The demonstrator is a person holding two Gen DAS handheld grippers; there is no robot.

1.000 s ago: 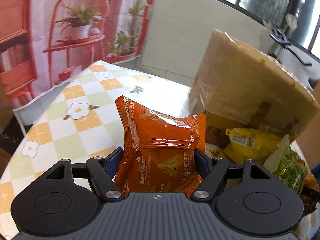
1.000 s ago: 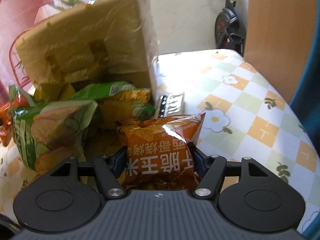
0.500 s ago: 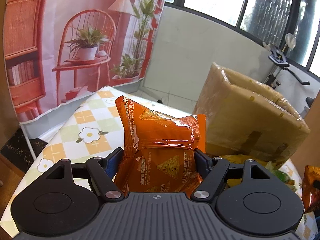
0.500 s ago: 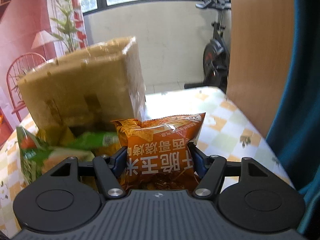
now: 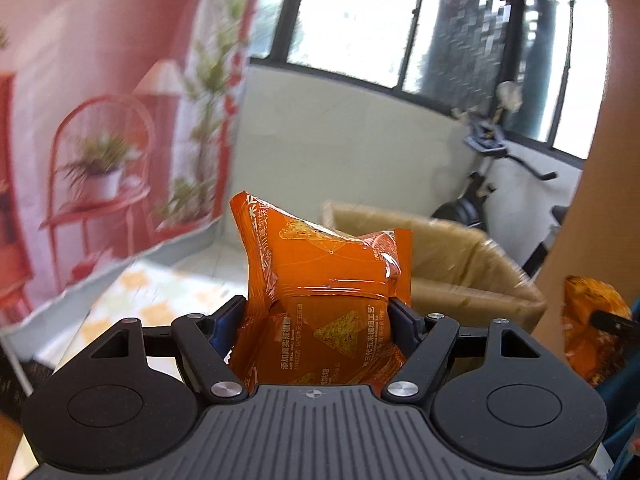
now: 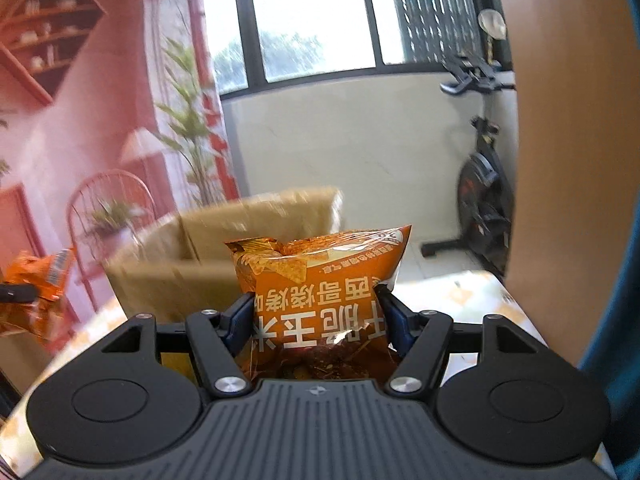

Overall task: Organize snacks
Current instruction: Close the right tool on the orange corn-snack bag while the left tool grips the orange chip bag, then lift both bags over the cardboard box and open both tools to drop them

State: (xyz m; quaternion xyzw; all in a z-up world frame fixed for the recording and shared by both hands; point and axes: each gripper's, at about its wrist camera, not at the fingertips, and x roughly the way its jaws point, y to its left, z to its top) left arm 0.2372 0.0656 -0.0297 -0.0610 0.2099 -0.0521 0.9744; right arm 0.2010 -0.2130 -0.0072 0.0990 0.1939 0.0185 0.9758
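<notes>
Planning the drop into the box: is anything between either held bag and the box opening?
Nothing visible. The left gripper holds an orange bag, the right gripper another bag, each with the cardboard box open-topped just beyond it. The box's inside is hidden.

Sunlit room with a printed backdrop

Daylight pours through dark-framed windows [image 6: 316, 20] above a pale wall [image 6: 352, 140]; a pink backdrop [image 5: 100, 92] showing a chair and plants hangs left, an exercise bike [image 6: 484, 184] stands right.

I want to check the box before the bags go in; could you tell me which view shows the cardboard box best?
The right wrist view: the cardboard box shows its open top, though blurred. In the left wrist view the cardboard box is partly behind the orange snack bag.
</notes>
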